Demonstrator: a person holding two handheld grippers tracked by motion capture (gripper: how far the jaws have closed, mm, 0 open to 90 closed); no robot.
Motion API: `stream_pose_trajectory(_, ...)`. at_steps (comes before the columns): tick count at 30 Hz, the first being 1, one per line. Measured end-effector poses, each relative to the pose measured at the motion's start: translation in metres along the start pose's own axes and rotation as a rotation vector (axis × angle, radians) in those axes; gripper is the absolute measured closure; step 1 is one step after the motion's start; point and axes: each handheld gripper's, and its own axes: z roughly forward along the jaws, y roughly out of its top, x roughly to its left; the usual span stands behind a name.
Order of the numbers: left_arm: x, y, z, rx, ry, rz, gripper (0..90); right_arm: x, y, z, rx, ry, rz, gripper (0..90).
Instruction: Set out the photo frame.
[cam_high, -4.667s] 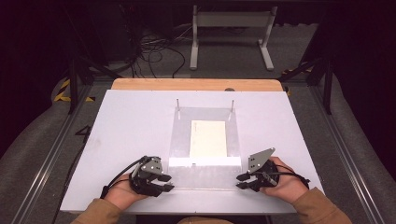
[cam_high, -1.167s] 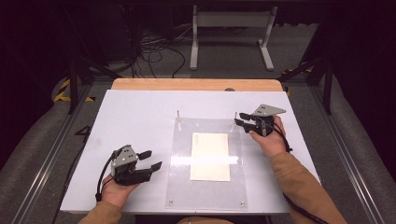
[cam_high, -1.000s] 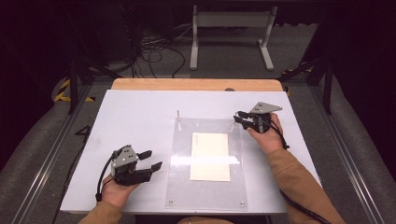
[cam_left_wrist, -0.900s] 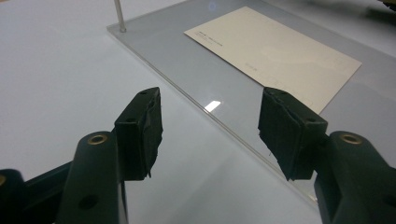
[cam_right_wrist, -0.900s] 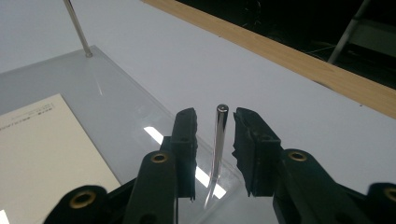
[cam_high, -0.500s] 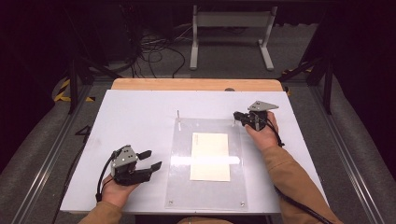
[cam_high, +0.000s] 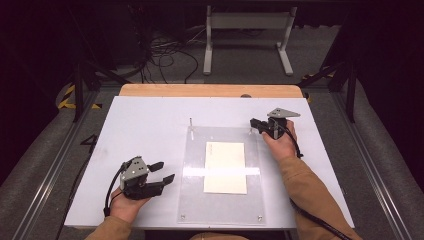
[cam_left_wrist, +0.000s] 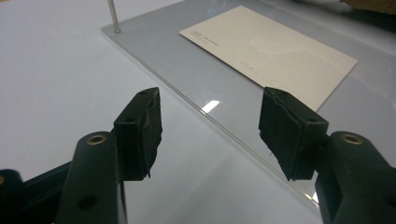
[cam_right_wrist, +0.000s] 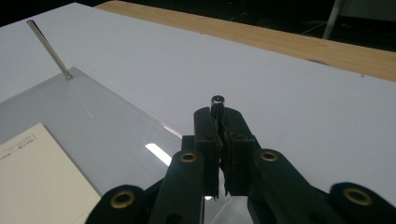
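the clear plate lies flat on the white counter, long axis running away from the person, a cream card centred on it the same way. two upright pins stand at its far corners. the right gripper has its jaws clenched on the far right pin. the left gripper rests released, just left of the plate.

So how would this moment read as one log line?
right gripper: shut on far-right pin | left gripper: open, idle | card: under clear sheet
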Motion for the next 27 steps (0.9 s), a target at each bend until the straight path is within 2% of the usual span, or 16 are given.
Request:
stream_pose_trajectory(2,0.0,0.0,0.0,0.002,0.0,0.006,39.5,-0.001,-0.001,0.001,-0.005,0.0,0.021,85.9)
stream_pose_trajectory(4,-0.001,0.0,0.001,0.0,-0.003,-0.008,39.4,-0.002,-0.001,0.002,-0.011,0.0,0.032,85.9)
stream_pose_trajectory(5,0.0,0.0,0.001,0.004,-0.002,0.004,39.4,-0.002,-0.002,0.002,-0.014,0.002,0.035,85.9)
stream_pose_trajectory(8,0.0,-0.001,0.002,0.01,-0.003,0.003,39.4,-0.005,-0.002,0.004,-0.021,0.011,0.061,86.0)
stream_pose_trajectory(10,0.001,-0.001,0.002,0.014,-0.006,0.014,39.4,-0.006,-0.001,0.005,-0.018,0.014,0.079,86.0)
stream_pose_trajectory(11,0.0,-0.001,0.002,0.011,-0.004,0.002,39.4,-0.007,-0.001,0.005,-0.014,0.017,0.089,86.0)
stream_pose_trajectory(14,0.0,-0.001,0.001,0.008,0.005,0.008,39.3,-0.01,0.001,0.008,-0.007,0.028,0.118,86.1)
stream_pose_trajectory(19,0.003,-0.001,-0.004,0.009,0.016,0.023,34.7,-0.015,0.002,0.01,-0.005,0.046,0.152,86.1)
stream_pose_trajectory(22,0.005,-0.003,-0.007,0.005,0.036,0.056,31.1,-0.017,0.004,0.011,0.005,0.058,0.169,86.1)
stream_pose_trajectory(25,0.005,-0.006,-0.005,0.011,0.013,0.092,25.7,-0.018,0.006,0.012,0.019,0.06,0.176,86.1)
stream_pose_trajectory(26,0.005,-0.006,-0.005,0.011,0.013,0.092,22.6,-0.018,0.006,0.012,0.019,0.06,0.176,86.1)
stream_pose_trajectory(27,0.004,-0.007,-0.002,0.021,-0.008,0.112,21.9,-0.019,0.006,0.012,0.024,0.065,0.183,86.1)
